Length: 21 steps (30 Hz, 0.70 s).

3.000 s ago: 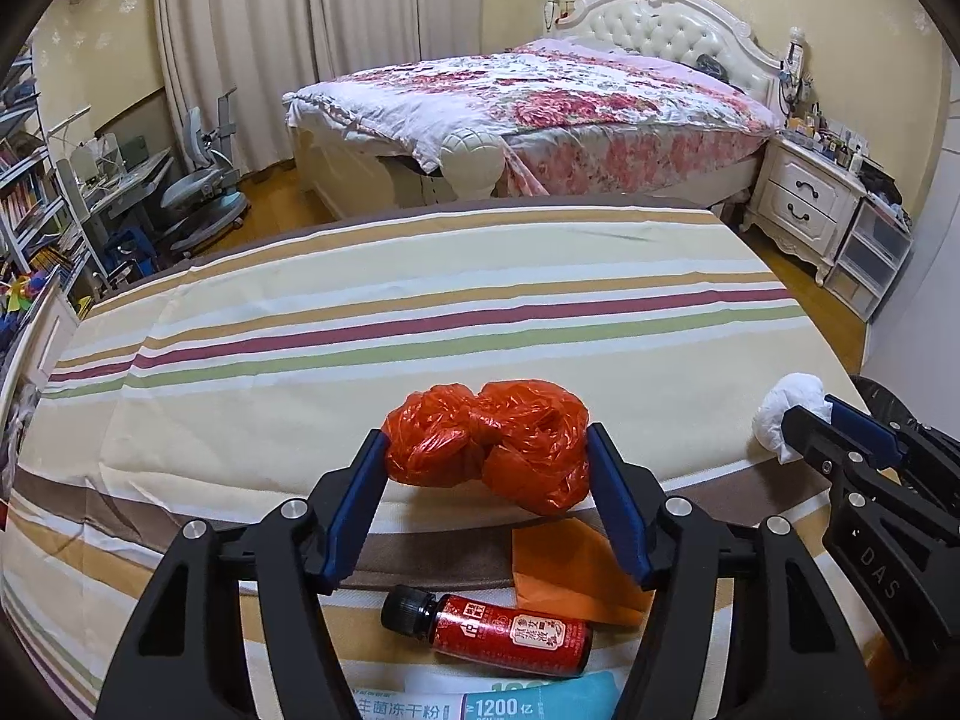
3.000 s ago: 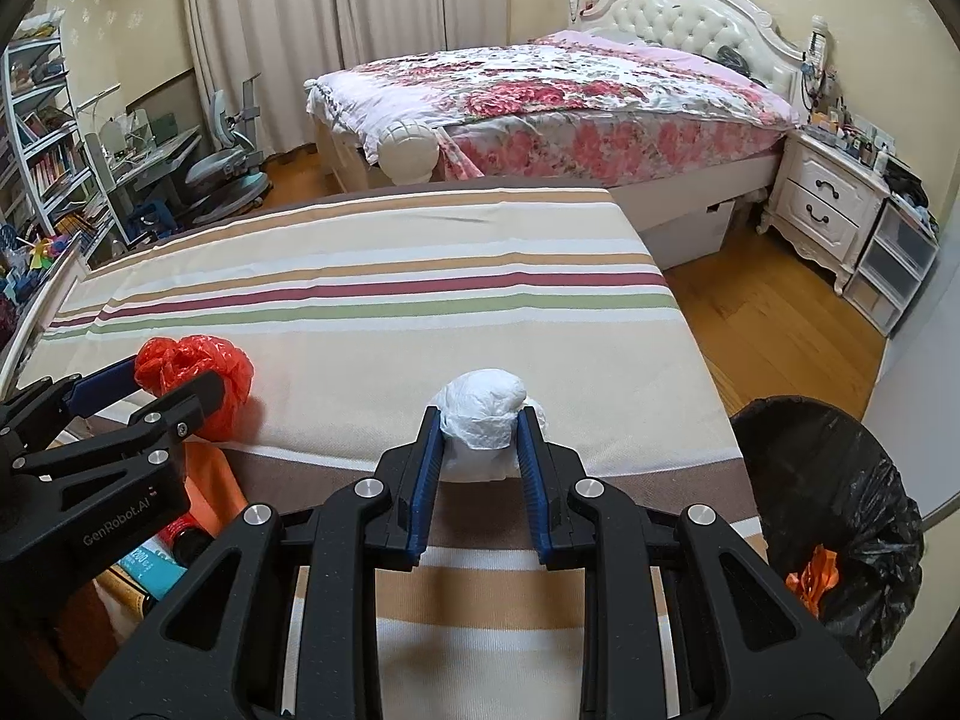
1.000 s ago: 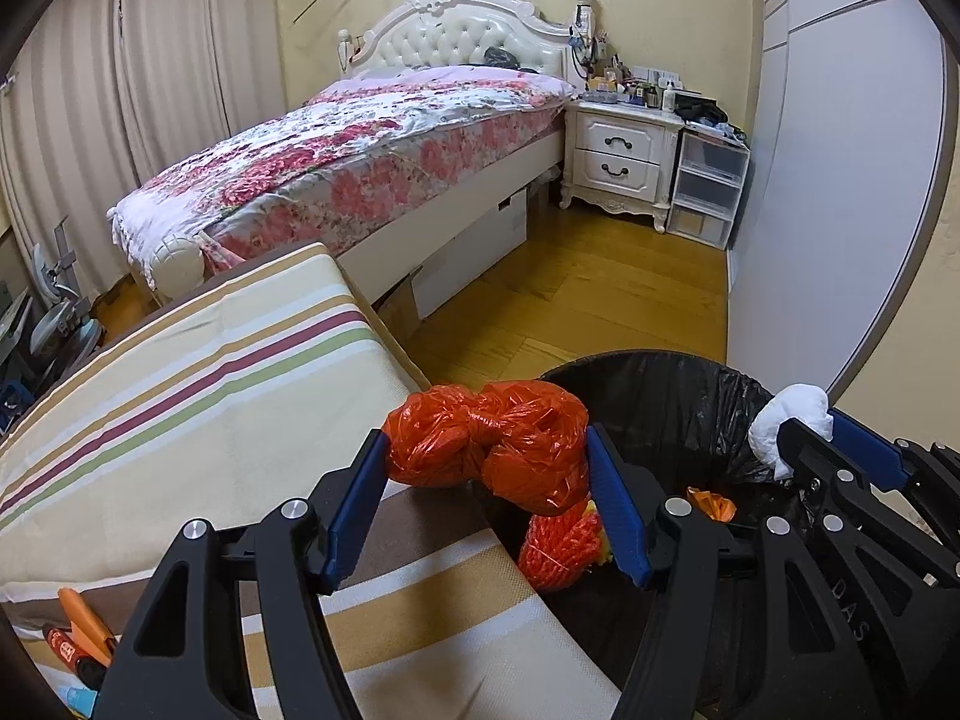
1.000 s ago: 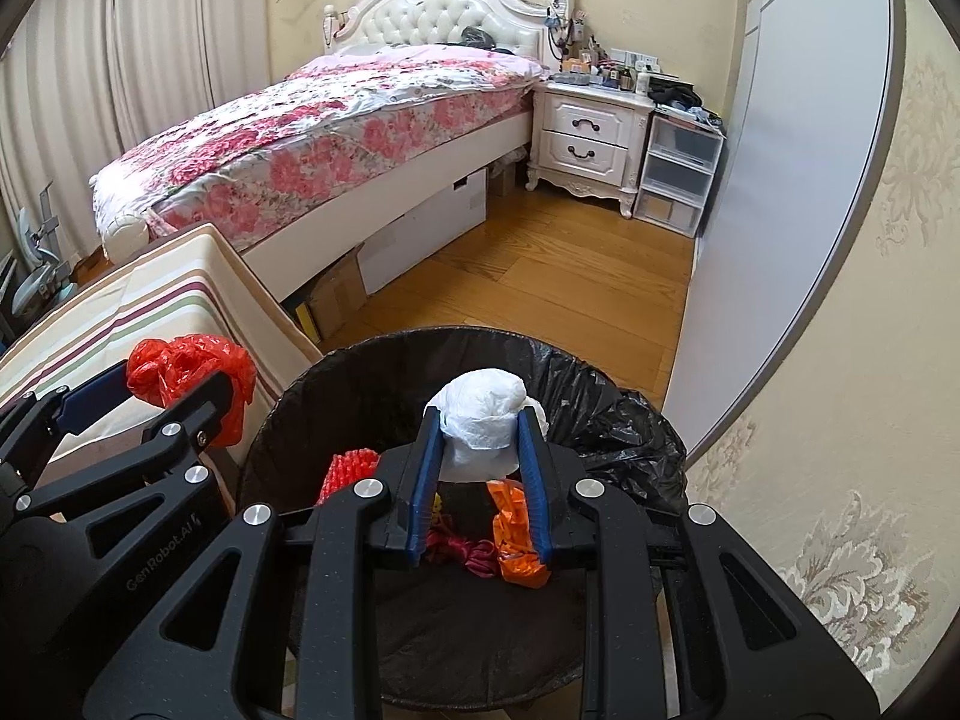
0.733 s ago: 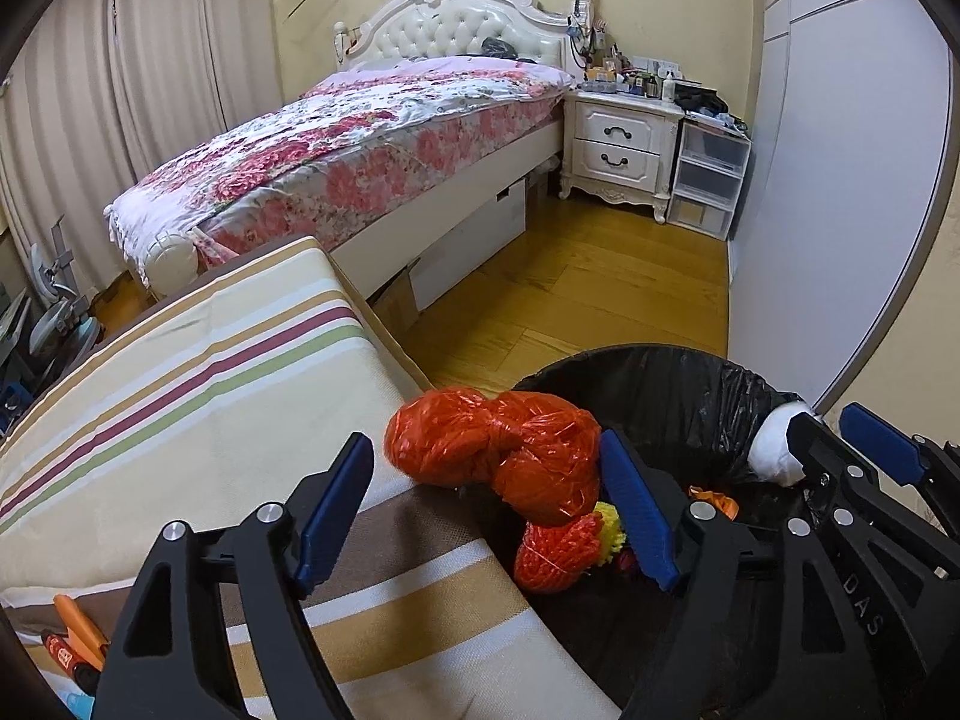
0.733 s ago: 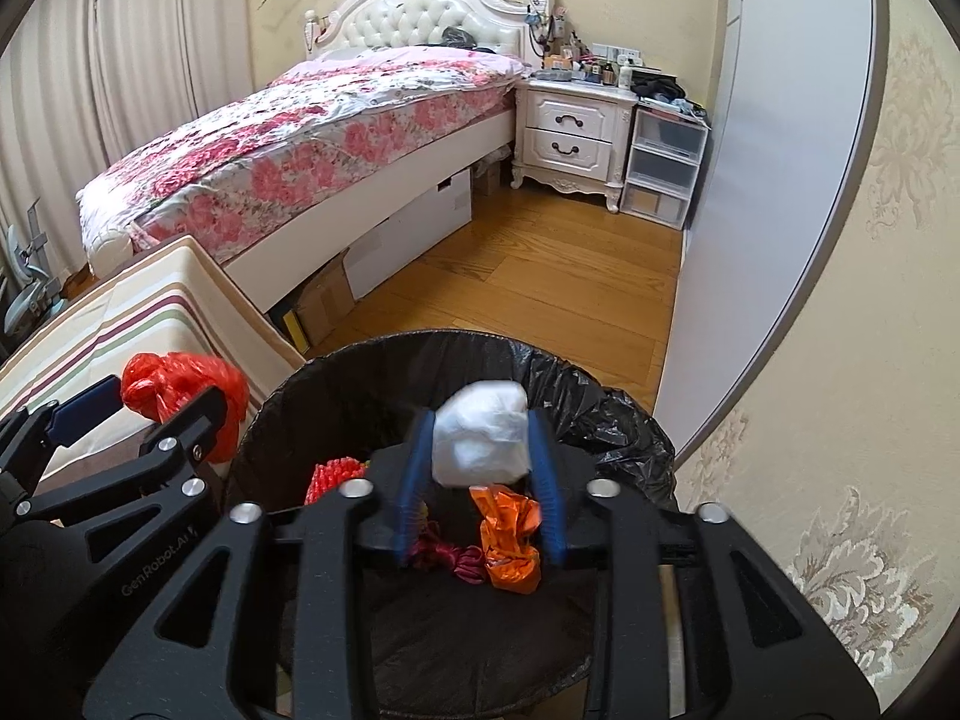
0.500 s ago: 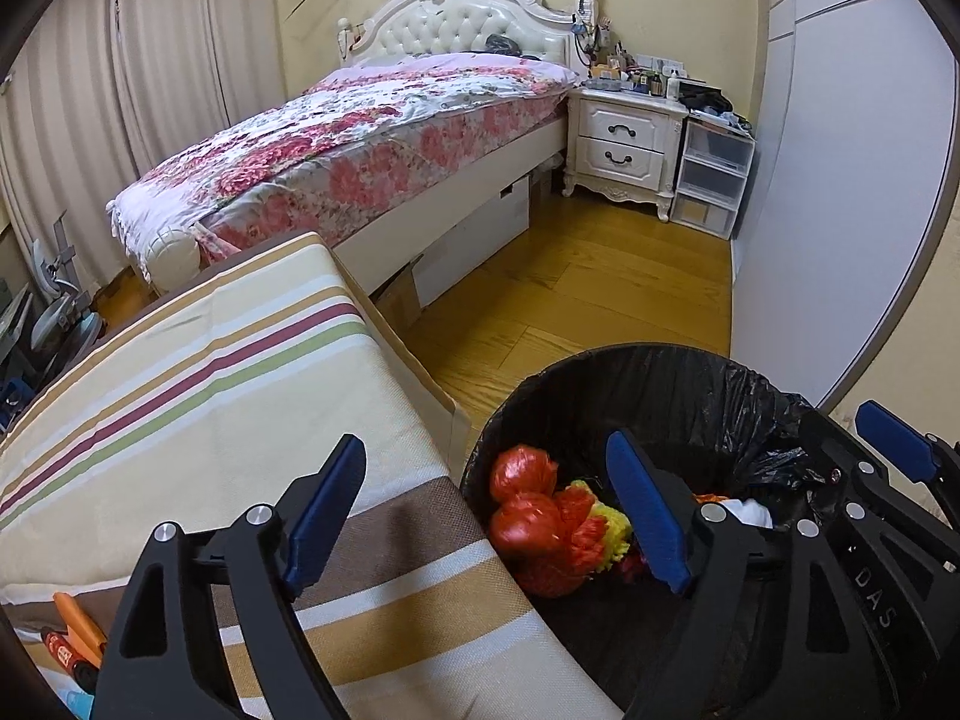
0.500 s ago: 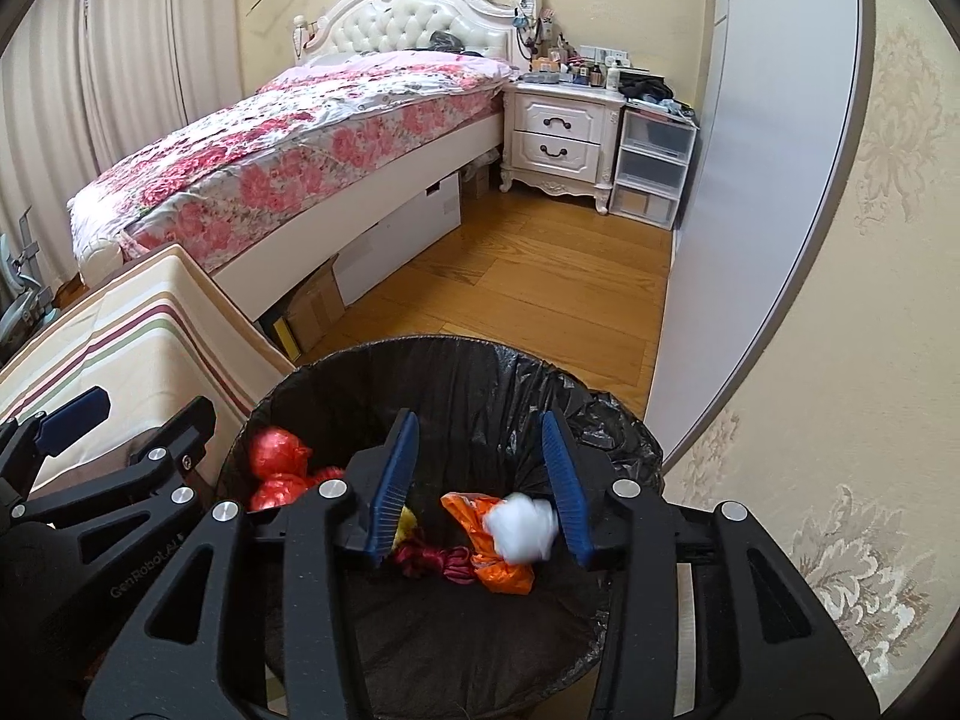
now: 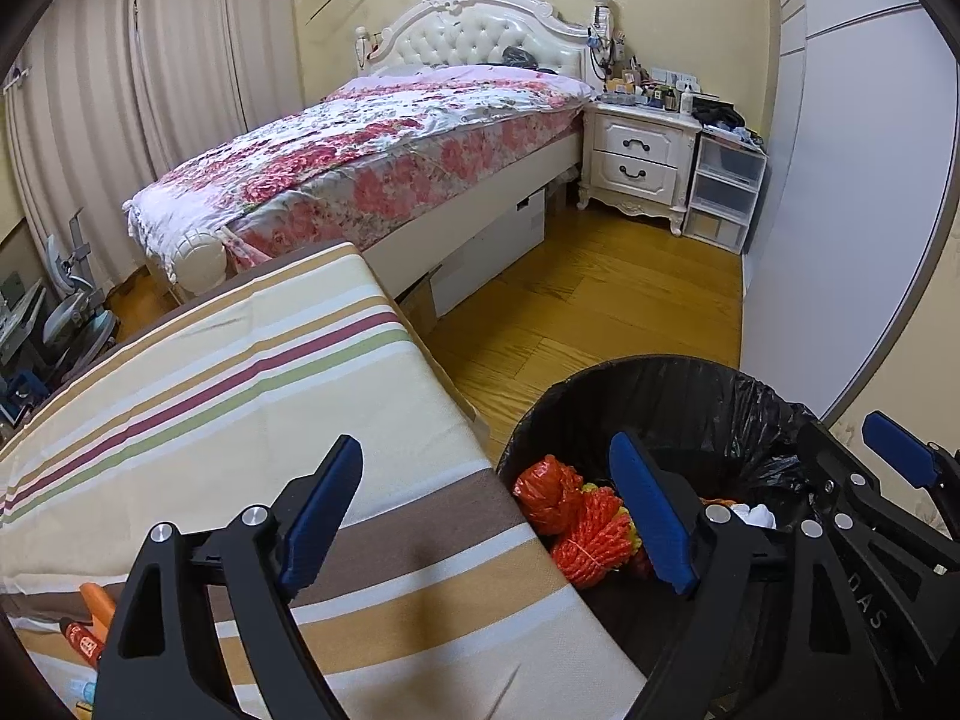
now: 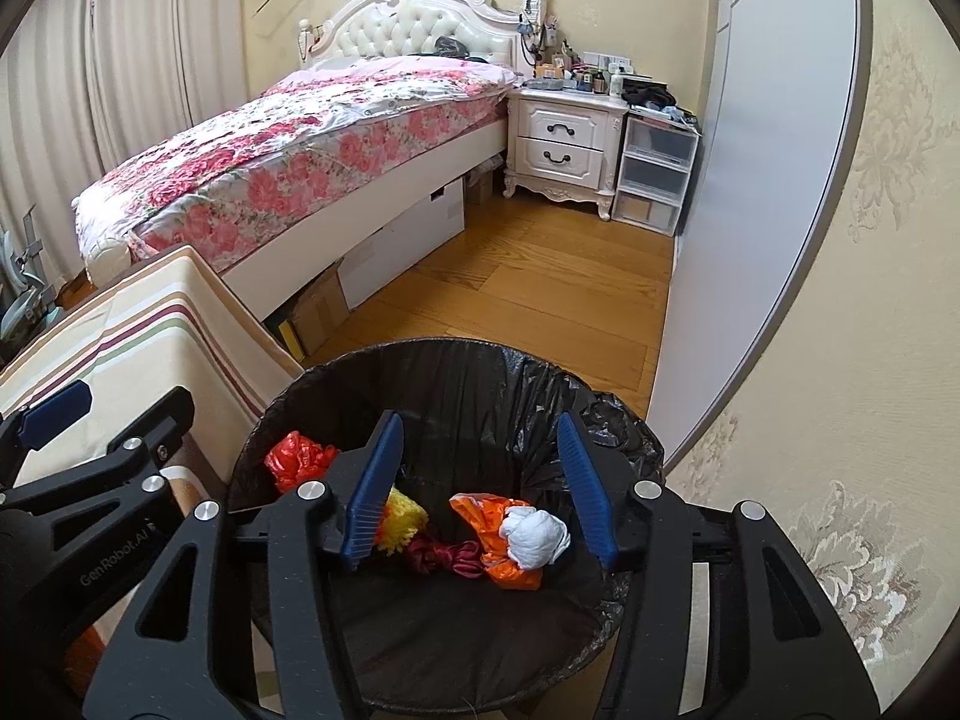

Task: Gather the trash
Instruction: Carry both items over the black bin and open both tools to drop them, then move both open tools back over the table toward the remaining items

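We hold both grippers over the black-lined bin [image 10: 600, 420]: the left gripper [image 9: 486, 510] gapes empty, and the right gripper [image 10: 480, 480] is opening with nothing between its pads. The red bottle [image 9: 81, 642] lies on the striped table [image 9: 240, 396], away from the bin on the left gripper's side, so we judge that hand nearer.

Your left gripper [image 9: 486, 504] is matte black with blue ribbed pads and round silver screws at the joints; "GenRobot.AI" runs in grey along its side. Your right gripper [image 10: 480, 480] matches it: black arms, blue pads, silver screws, with "DAS" lettered on its flank.
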{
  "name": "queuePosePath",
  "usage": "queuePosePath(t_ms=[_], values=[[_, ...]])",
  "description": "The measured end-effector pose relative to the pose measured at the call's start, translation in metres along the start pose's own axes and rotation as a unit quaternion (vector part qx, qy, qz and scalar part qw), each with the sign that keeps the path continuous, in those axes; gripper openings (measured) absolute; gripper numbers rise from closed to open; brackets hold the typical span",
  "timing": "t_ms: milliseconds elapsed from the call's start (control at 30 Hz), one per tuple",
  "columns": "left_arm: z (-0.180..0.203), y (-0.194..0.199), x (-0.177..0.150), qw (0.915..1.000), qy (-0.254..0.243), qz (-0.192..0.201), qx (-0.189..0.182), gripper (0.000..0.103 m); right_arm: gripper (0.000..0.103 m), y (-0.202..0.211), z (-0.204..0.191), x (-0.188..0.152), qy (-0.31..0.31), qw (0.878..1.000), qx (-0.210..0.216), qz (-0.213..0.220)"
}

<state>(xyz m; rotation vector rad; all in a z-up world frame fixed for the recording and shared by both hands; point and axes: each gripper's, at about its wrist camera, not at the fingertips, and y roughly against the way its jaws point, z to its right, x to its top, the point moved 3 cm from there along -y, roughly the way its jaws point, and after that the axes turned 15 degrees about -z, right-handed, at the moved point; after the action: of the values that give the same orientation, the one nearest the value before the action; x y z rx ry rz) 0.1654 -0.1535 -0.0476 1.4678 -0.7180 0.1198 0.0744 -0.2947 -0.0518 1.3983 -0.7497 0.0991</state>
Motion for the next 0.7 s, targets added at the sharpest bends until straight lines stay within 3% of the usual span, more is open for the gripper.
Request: queuePosePath(t_ms=[267,700], values=[[-0.032,0.026,-0.026,0.9994,0.028,0.001,0.019,0.082,0.054,0.014,-0.029,-0.018,0.039,0.999,0.024,-0.002],[-0.107,0.072,-0.095,0.9929,0.097,-0.002,0.069,0.082,0.055,0.045,-0.097,-0.057,0.116,0.99,0.081,-0.005]])
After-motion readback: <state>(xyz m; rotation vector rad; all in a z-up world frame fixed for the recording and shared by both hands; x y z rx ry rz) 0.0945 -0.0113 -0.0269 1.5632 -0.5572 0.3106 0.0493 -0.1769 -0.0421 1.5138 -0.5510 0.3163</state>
